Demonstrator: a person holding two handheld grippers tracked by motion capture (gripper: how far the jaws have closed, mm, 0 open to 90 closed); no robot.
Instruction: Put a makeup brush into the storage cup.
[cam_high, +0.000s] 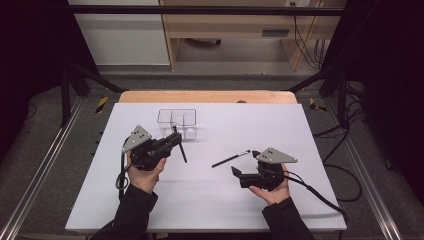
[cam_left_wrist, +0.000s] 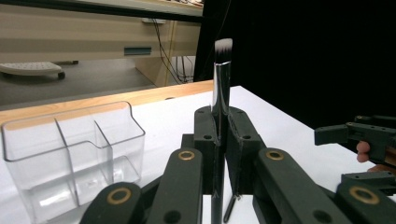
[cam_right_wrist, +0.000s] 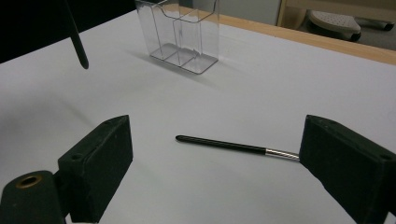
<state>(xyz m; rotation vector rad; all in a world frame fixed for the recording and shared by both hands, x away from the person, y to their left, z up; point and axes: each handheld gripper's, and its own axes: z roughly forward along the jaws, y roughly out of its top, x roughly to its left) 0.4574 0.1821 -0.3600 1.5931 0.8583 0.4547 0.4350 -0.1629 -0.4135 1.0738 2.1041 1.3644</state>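
My left gripper is shut on a black makeup brush, held upright above the white sheet. Its white-tipped bristles point up and its handle hangs below the jaws; the handle end also appears in the right gripper view. A clear plastic organizer with several compartments stands just beyond and left of it. A second thin black brush with a silver ferrule lies flat on the sheet. My right gripper is open, its jaws standing wide on either side of that brush without touching it.
A white sheet covers the table, with a wooden edge showing at the back. Black frame bars and cables run along both sides. My right gripper shows at the right of the left gripper view.
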